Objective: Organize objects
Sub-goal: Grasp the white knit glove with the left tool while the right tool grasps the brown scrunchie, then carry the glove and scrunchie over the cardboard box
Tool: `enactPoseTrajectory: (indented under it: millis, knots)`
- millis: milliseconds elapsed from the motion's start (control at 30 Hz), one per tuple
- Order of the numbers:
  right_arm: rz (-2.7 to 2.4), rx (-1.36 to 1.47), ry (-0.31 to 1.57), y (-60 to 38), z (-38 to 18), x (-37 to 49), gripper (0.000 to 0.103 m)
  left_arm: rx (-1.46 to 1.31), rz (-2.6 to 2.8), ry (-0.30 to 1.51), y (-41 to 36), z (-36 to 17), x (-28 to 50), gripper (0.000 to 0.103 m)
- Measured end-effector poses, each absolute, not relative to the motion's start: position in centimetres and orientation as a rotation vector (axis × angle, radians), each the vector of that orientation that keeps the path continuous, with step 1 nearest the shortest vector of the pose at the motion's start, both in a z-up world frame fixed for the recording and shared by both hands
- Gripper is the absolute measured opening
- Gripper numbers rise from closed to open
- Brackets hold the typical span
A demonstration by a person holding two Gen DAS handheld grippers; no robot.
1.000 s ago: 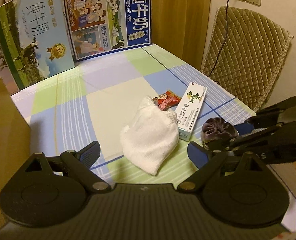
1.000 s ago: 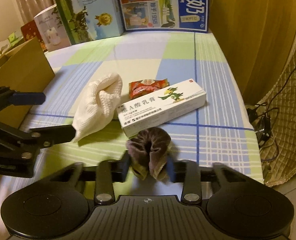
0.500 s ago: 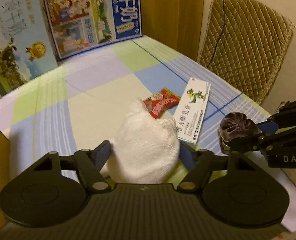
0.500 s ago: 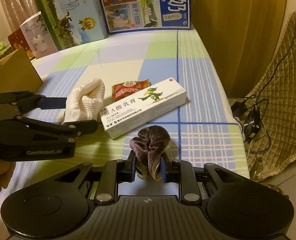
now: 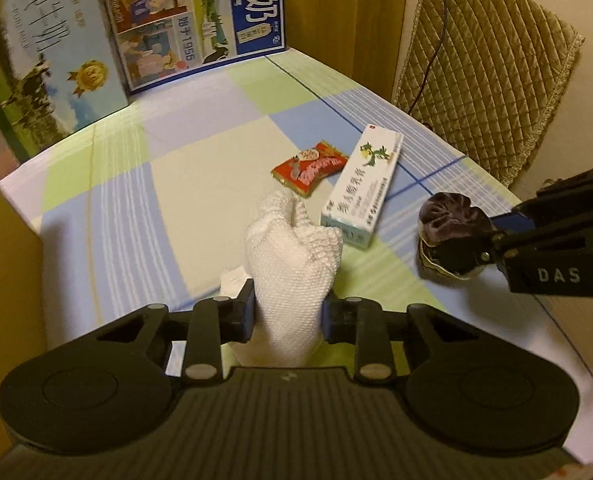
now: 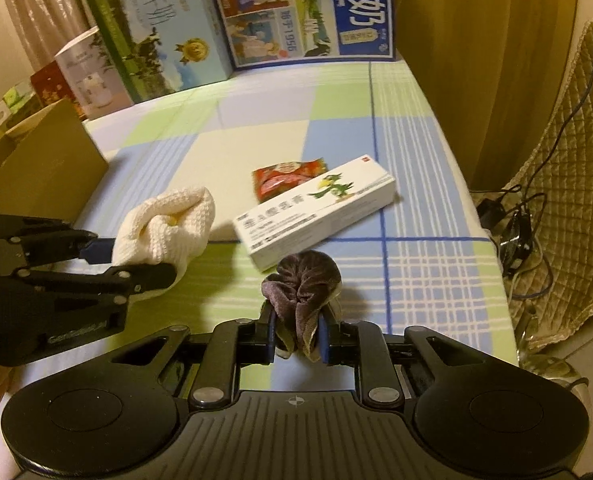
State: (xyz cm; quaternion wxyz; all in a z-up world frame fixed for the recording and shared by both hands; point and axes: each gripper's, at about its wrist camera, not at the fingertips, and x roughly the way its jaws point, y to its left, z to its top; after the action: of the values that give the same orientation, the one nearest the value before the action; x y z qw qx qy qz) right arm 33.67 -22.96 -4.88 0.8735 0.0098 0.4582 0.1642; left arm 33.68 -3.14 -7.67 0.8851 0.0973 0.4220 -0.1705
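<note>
My left gripper (image 5: 288, 312) is shut on a white knitted cloth (image 5: 294, 264), raised a little off the checked tablecloth (image 5: 200, 168). The same cloth (image 6: 168, 228) shows at the left of the right wrist view, pinched by the left gripper (image 6: 128, 260). My right gripper (image 6: 298, 332) is shut on a dark brown velvet scrunchie (image 6: 302, 284), also seen as the scrunchie (image 5: 452, 220) at the right of the left wrist view. A white ointment box (image 5: 362, 186) and a red snack packet (image 5: 308, 168) lie flat on the table beyond both grippers.
Two large milk cartons (image 6: 232, 20) stand along the table's far edge, with smaller boxes (image 6: 84, 76) to their left. An open cardboard box (image 6: 36, 168) sits at the left. A quilted chair (image 5: 488, 72) and cables (image 6: 516, 224) are off the table's right side.
The left gripper closed on the white cloth and lifted it. The right gripper, shut on the scrunchie throughout, rose slightly off the table.
</note>
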Motion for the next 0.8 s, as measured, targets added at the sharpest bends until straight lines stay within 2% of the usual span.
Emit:
enactPoseTrajectory:
  millis: [233,533,800]
  knots:
    - [0.343,0.006,0.961,-21.5,-3.0,30.7,0.016,0.156,-0.355,0.859,-1.7,-5.0,29.5,0.026]
    - [0.388,-0.008,0.852,-18.8,1.5,24.6,0.017,0.142,-0.345,0.776,0.4,-0.6,24.0,0.026]
    - [0.432,-0.036,0.785,-16.3,3.1,22.3,0.017,0.099,-0.321,0.772,2.6,0.0,22.3,0.026]
